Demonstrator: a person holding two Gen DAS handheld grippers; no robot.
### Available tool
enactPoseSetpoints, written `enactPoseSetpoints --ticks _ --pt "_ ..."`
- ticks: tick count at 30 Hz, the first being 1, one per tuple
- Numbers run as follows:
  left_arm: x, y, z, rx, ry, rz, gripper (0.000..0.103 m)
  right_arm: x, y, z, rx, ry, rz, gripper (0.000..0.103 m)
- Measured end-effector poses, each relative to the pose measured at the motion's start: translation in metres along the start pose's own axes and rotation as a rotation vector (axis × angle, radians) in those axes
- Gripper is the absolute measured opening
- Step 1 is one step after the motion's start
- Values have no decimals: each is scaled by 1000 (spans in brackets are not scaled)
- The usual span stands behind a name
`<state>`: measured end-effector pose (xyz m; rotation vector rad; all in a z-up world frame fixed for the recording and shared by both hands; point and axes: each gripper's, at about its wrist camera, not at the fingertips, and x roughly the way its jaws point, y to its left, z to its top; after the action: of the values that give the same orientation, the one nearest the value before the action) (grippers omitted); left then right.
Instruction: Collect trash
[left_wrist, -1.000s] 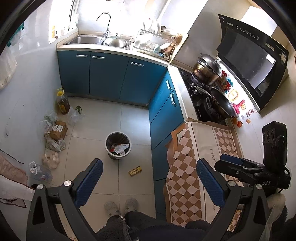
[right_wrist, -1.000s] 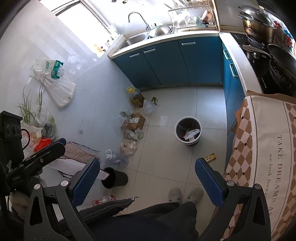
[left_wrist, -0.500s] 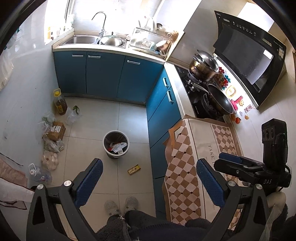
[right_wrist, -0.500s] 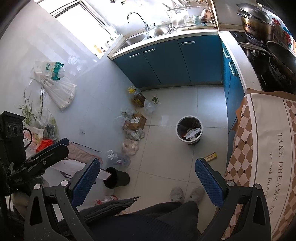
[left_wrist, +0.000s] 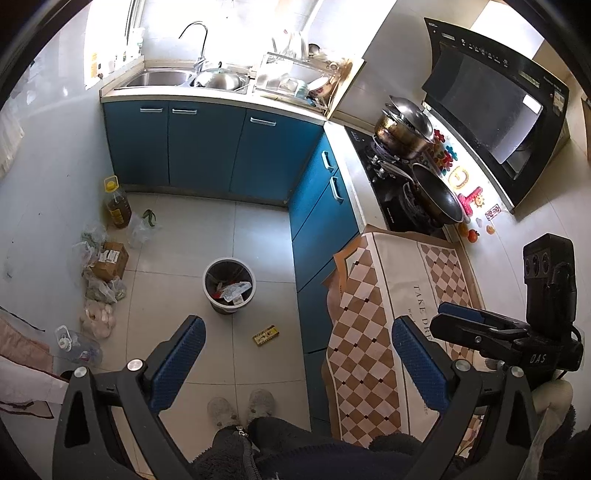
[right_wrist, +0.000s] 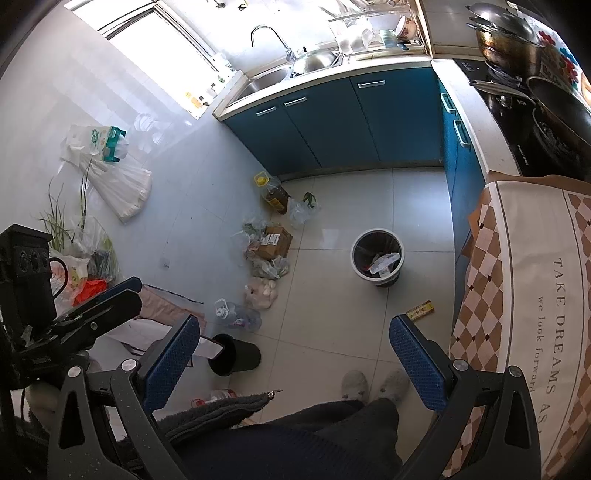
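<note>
On the floor tiles between the bin (left_wrist: 229, 286) and our feet lies the yellow wrapper (left_wrist: 265, 335), flat, light, probably crinkly. We'd pinch it across its short edges. Left gripper (left_wrist: 295, 354) and right gripper (right_wrist: 293, 354) both spread, holding nothing.

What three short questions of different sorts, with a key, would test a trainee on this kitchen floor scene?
1. True or false: the yellow wrapper lies inside the waste bin.
2. The oil bottle stands: A) on the floor by the blue cabinets; B) on the stove; C) in the sink.
3. Fill in: both the left hand-held gripper and the right hand-held gripper are ____ and hold nothing.

Key: 1 false, it lies on the floor beside the bin; 2 A; 3 open.
</note>
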<state>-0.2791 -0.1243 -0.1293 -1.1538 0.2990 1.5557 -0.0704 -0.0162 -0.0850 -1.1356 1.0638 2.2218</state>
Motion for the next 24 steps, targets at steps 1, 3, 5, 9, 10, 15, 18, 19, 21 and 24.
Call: enactPoseSetpoints --ticks 1,3,5,9,10,15,18,19,21,24 --pt "0 0 2 1 1 -1 103 -1 0 0 2 -1 1 103" --pt "-1 0 1 7 0 -4 103 -2 0 0 7 -5 -1 103" --pt "-1 0 3 7 2 -4 103 -3 0 -1 11 -8 -1 103" --pt "-1 0 1 8 0 -3 103 -6 1 -1 16 -16 -2 103" --pt "-1 -1 1 6 0 -2 103 -7 0 0 17 -17 -3 103" --pt "-4 -1 8 18 1 -11 103 -9 0 0 27 -25 -1 103" --pt "-5 -1 9 25 1 -14 103 -11 -1 -1 29 -30 0 103" --pt "-4 -1 9 23 2 -13 103 -11 -1 -1 30 -30 0 103" --pt "-5 1 13 28 3 -15 103 -11 -2 -2 28 -30 1 103" --pt "-6 1 12 28 1 -14 103 -12 -3 -1 30 -30 3 103"
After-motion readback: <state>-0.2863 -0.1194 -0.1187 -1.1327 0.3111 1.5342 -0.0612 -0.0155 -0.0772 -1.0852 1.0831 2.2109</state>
